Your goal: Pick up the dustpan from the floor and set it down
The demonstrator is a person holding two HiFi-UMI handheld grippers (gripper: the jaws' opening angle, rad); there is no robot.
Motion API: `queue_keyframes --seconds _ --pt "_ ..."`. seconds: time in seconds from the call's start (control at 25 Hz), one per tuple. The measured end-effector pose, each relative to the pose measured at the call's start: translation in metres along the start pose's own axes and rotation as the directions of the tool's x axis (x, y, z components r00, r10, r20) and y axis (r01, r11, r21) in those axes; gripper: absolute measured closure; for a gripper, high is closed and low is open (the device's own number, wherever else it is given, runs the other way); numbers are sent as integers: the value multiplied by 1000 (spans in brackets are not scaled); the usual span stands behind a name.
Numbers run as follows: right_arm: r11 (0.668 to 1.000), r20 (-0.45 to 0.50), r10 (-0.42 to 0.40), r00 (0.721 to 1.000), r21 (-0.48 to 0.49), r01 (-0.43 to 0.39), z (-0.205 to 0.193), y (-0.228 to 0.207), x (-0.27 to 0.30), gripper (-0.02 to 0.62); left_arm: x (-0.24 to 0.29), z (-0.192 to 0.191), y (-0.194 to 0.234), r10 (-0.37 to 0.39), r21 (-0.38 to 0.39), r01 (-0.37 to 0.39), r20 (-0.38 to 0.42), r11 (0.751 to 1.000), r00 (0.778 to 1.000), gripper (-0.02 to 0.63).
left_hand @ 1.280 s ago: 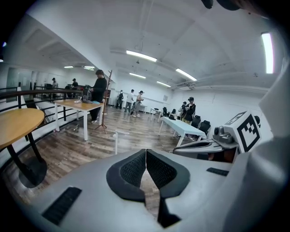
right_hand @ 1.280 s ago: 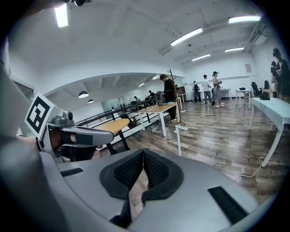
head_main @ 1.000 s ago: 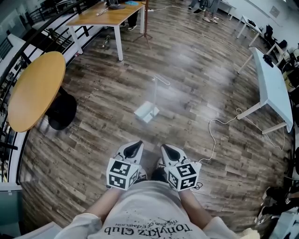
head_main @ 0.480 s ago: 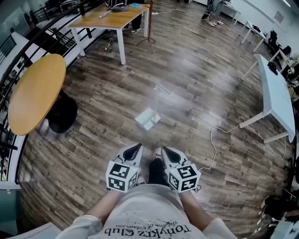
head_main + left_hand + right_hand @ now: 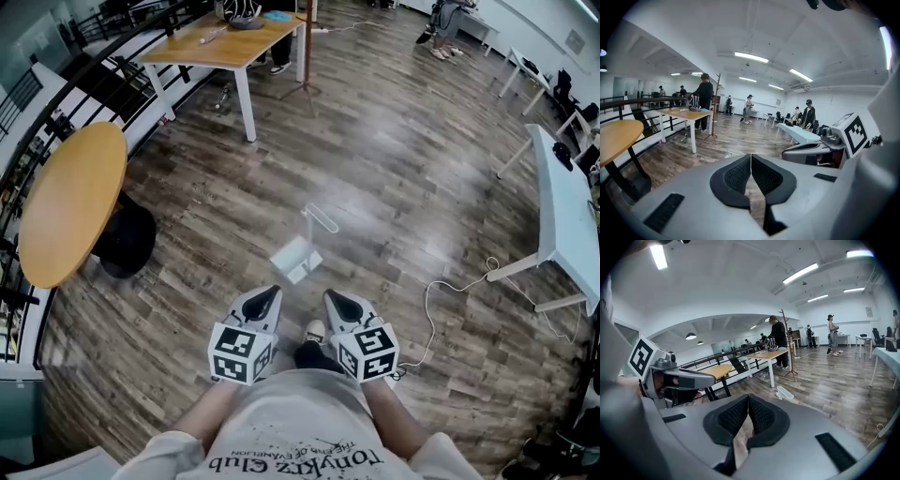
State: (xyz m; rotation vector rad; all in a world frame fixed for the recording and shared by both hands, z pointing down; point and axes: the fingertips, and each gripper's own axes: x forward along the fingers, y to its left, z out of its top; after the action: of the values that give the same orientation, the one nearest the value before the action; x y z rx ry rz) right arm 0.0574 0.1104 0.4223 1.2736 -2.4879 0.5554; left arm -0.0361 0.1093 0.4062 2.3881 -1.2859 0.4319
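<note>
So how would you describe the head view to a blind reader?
A person holds the left gripper and right gripper, both shut and empty, side by side over a wooden floor; a white dustpan sits just ahead. A round table sits left, a white table right.

One dustpan (image 5: 296, 257); two hand-held grippers, left (image 5: 266, 300) and right (image 5: 341, 304); one round table (image 5: 70, 202); one rectangular wooden table (image 5: 220, 49).

Dark wood-plank floor (image 5: 403, 150) gleaming under ceiling strip lights (image 5: 752, 57); round wooden table (image 5: 70, 202) left by the black railing (image 5: 89, 73); white table (image 5: 565, 211) right.
</note>
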Motion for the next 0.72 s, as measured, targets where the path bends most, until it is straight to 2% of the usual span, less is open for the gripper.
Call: queue_keyframes --seconds 0.2,0.36,0.52,0.72 --pt "999 -11 28 1000 -35 -28 16 -38 16 569 33 21 2 33 7 -33 12 999 999 580" --pt "998 -40 49 998 -44 -51 19 -56 33 569 53 32 5 51 42 -51 12 998 999 580" --pt "997 -58 69 996 -27 -71 21 -60 42 570 64 34 7 44 11 -44 -7 999 999 580" --pt "999 -74 37 997 -27 -39 26 -71 51 569 76 46 19 41 10 -42 9 999 999 581"
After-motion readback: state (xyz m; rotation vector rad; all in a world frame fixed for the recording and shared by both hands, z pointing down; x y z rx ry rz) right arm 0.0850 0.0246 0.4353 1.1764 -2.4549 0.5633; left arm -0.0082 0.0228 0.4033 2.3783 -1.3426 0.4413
